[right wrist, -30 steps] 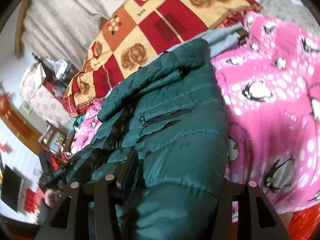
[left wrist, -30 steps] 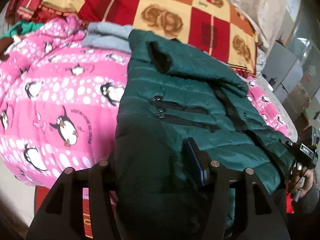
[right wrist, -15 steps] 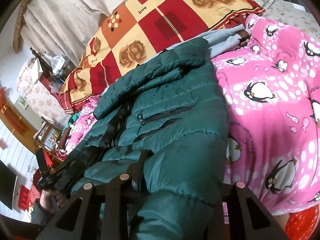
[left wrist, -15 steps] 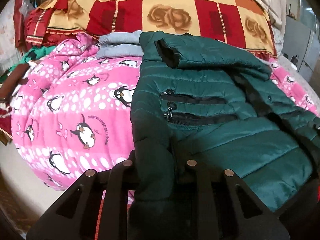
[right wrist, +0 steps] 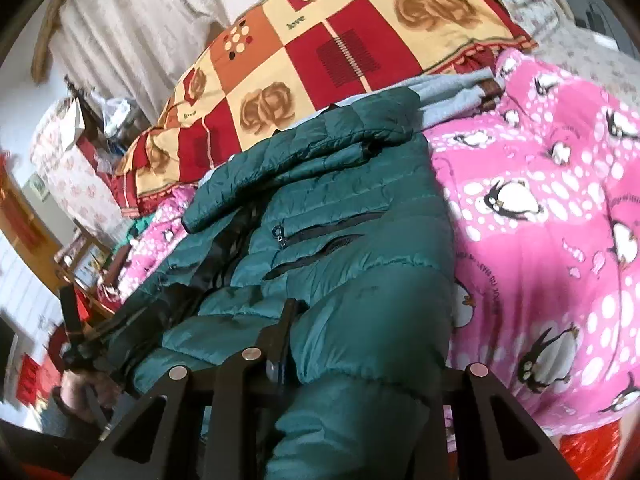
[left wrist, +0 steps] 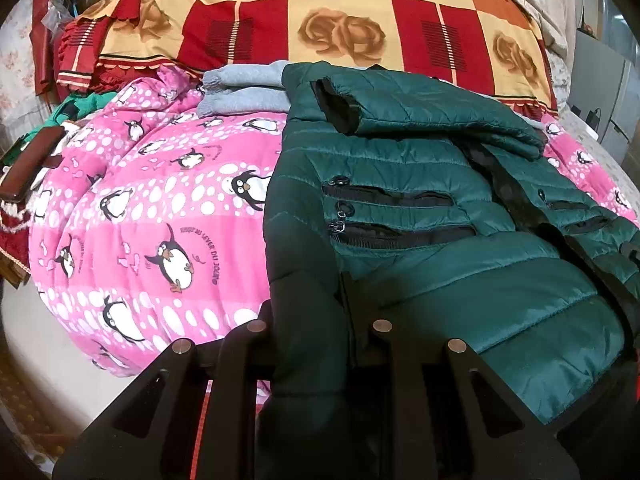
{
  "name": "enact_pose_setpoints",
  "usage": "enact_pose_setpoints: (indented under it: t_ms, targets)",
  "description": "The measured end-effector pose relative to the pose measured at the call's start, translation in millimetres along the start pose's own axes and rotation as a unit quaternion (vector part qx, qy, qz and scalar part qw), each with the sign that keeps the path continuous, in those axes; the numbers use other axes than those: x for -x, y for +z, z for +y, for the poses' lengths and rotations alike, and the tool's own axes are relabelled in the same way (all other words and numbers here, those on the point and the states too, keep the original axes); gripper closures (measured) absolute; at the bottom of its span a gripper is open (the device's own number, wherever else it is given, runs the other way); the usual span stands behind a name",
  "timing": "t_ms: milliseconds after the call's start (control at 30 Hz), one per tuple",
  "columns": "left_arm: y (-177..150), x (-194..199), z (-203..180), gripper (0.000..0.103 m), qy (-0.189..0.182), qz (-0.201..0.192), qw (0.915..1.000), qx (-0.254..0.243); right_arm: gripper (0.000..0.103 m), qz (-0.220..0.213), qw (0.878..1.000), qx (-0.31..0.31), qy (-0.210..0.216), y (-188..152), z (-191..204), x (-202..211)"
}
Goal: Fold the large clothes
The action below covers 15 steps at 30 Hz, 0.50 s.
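Observation:
A dark green quilted jacket [left wrist: 420,208] lies front-up on a pink penguin blanket [left wrist: 160,208], one sleeve folded across its top. My left gripper [left wrist: 308,320] is shut on the jacket's near left edge, fabric bunched between the fingers. In the right wrist view the same jacket [right wrist: 340,216] fills the middle. My right gripper [right wrist: 360,344] is shut on its near hem, which drapes over the fingers. The other gripper and the hand holding it [right wrist: 80,356] show at the far left of that view.
A folded grey garment [left wrist: 244,88] lies behind the jacket. A red and yellow rose-patterned quilt [left wrist: 340,16] is piled at the back. A brown wooden piece [left wrist: 28,164] is at the bed's left edge. Furniture and clutter [right wrist: 80,128] stand beyond the bed.
The left gripper has swung left, so the jacket now lies more squarely in its view. The right gripper has shifted a little along the hem. Both keep their hold.

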State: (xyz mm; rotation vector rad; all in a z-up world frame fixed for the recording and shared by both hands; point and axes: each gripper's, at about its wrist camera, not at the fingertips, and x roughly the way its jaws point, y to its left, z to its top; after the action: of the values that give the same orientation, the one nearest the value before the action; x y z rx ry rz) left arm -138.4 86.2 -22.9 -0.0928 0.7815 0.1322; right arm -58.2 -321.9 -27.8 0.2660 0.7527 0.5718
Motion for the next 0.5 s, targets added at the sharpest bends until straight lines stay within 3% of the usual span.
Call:
enact_pose_setpoints:
  t_ms: [333,500]
  targets:
    - [2.5,11.8,10.6,0.087,-0.02,-0.011,0.9994,0.027,0.082,-0.02,0.998,0.05,-0.04,3.7,16.0,11.8]
    - [4.3,37.2,18.2,0.089,-0.03,-0.032,0.998,0.046,0.084,-0.043,0.996,0.067,-0.035,9.3,31.2,34.0]
